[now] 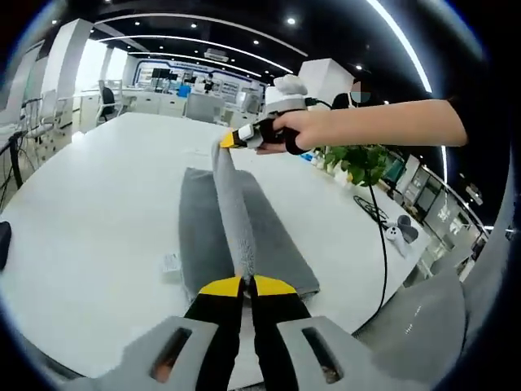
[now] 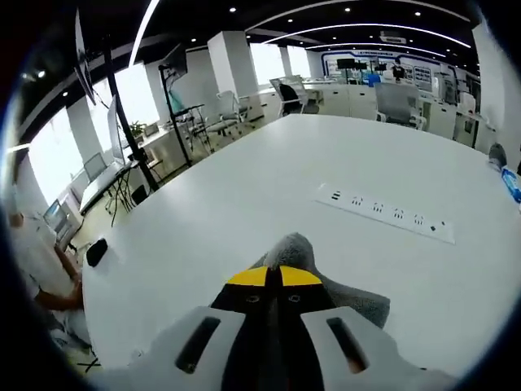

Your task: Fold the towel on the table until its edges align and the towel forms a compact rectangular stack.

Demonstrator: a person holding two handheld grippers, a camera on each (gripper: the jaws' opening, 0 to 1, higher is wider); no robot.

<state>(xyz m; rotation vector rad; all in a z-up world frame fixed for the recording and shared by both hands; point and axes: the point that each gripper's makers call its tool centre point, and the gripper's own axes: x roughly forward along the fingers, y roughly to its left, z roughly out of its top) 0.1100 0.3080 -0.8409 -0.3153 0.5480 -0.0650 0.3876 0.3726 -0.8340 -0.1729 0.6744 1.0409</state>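
A grey towel [image 1: 269,236] lies lengthwise on the white table [image 1: 106,212], part of it raised off the surface. A lifted ridge of the towel runs from my left gripper [image 1: 247,283] at the near end to my right gripper [image 1: 232,139] at the far end. My left gripper is shut on the near edge of the towel. A person's hand [image 1: 297,130] holds the right gripper, which is shut on the far edge. In the right gripper view the yellow-tipped jaws of my right gripper [image 2: 273,275] pinch a bunch of the grey towel [image 2: 354,297] above the table [image 2: 244,187].
A white power strip [image 2: 383,212] lies on the table beyond the towel. A small white tag [image 1: 170,265] sits beside the towel's left edge. A potted plant [image 1: 358,160] and a cable [image 1: 378,236] are at the table's right side. A dark object [image 2: 96,251] lies near the left edge.
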